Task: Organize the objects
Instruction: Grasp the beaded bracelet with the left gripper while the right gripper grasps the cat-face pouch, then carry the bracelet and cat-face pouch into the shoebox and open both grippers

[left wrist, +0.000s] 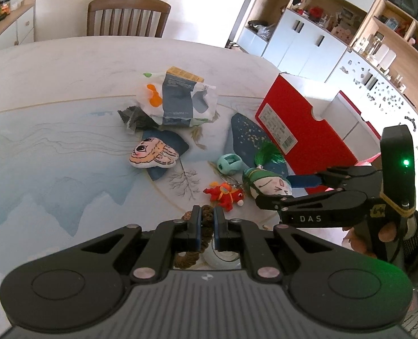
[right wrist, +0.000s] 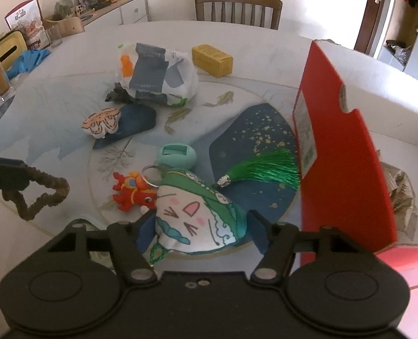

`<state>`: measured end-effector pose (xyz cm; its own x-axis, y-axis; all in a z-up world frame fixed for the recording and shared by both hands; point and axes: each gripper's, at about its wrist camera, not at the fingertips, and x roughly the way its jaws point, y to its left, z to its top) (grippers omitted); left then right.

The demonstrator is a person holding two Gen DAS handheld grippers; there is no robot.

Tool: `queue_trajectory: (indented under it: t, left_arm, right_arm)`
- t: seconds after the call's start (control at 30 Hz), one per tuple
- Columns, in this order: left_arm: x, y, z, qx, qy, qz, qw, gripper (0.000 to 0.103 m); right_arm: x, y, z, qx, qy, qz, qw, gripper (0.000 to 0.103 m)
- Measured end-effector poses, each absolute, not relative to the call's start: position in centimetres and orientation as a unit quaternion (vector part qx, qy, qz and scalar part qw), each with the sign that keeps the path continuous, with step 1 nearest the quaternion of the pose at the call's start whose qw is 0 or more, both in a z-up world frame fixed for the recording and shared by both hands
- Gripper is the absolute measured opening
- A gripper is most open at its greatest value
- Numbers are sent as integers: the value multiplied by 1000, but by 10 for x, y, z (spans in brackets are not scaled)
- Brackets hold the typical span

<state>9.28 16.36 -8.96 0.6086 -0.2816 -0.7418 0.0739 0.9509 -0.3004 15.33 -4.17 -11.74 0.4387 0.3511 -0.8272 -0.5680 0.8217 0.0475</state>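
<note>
Now your right tool (right wrist: 199, 226) is spread around the green cat-face plush (right wrist: 197, 217) on the surface (right wrist: 53, 107), beside the red box (right wrist: 347, 169). It looks soft and light; pinch its middle. Your left tool (left wrist: 207, 223) pinches the brown bead loop (left wrist: 207, 217).

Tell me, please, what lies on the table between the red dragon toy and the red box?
The green cat-face plush with its green tassel lies there, between the red dragon toy and the red box; the right gripper straddles it. The right wrist view shows this best.
</note>
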Motion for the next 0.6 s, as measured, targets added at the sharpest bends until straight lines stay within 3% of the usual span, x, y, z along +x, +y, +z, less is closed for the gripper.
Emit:
queue_trajectory:
  t: [0.6]
  left_arm:
    - [121,114,-18,-95,398,-141,901,8]
  right_arm:
    - [144,-91,12,-73,403,303,860,64]
